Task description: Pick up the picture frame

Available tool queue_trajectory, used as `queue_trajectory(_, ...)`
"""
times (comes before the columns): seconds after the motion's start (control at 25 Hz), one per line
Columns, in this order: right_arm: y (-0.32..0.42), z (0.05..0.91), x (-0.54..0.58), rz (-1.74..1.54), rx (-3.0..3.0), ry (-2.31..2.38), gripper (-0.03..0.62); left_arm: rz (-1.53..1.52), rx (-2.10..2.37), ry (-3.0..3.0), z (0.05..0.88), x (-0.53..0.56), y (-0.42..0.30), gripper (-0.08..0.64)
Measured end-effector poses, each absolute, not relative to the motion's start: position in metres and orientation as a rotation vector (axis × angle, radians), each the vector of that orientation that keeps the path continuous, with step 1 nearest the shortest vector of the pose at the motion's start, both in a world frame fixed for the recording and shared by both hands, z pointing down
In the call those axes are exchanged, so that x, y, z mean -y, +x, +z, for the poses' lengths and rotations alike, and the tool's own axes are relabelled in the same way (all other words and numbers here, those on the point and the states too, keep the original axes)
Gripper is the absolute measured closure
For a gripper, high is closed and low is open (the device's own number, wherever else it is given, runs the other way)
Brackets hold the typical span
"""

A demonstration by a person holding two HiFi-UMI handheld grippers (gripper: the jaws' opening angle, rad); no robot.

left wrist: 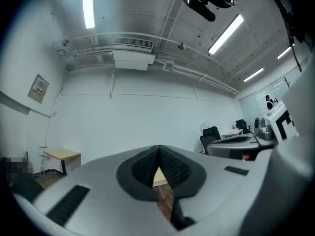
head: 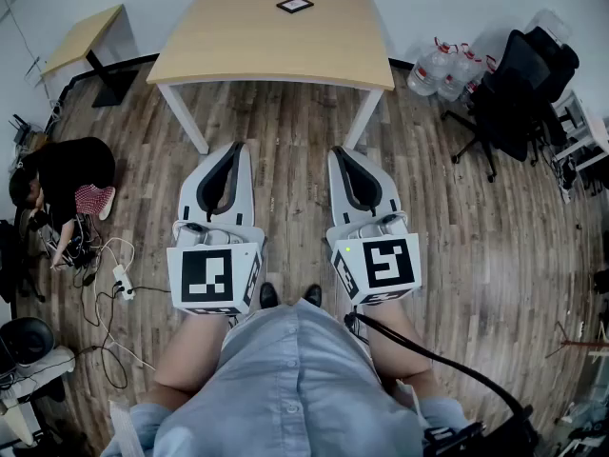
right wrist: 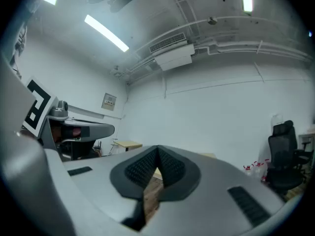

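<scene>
A small black picture frame [head: 295, 5] lies flat near the far edge of a light wooden table [head: 238, 46], well ahead of both grippers. My left gripper [head: 231, 152] and right gripper [head: 344, 155] are held level side by side above the wood floor, short of the table's front edge. Both are shut with nothing between the jaws. In the left gripper view the black ribbed pads [left wrist: 147, 163] meet at their tips; the right gripper view shows its pads [right wrist: 170, 167] closed the same way. The frame is not visible in either gripper view.
A person [head: 57, 179] crouches at the left by cables and a power strip [head: 122, 282]. A small side table [head: 86, 36] stands at the back left. Water bottles [head: 442, 65] and a black office chair [head: 519, 84] are at the right.
</scene>
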State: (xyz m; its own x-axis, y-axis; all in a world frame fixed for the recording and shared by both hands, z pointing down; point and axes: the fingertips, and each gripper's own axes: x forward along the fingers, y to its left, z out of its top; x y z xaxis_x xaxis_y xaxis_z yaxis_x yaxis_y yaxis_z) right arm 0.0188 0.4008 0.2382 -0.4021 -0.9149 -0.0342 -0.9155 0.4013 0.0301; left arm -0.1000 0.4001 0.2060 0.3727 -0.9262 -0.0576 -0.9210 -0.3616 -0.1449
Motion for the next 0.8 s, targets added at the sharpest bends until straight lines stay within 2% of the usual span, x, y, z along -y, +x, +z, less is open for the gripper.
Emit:
queue_trajectory(0.4, 0.041, 0.242, -0.396, 0.018, -2.645, -1.622, 0.592, -0.095, -1.695, -2.472, 0.214, -0.396, -0.075, 0.56)
queue_trajectory(0.8, 0.095, 0.262, -0.366, -0.031, -2.642, -1.675, 0.591, -0.184, -1.723, -2.487, 0.245, -0.387, -0.044, 0.56)
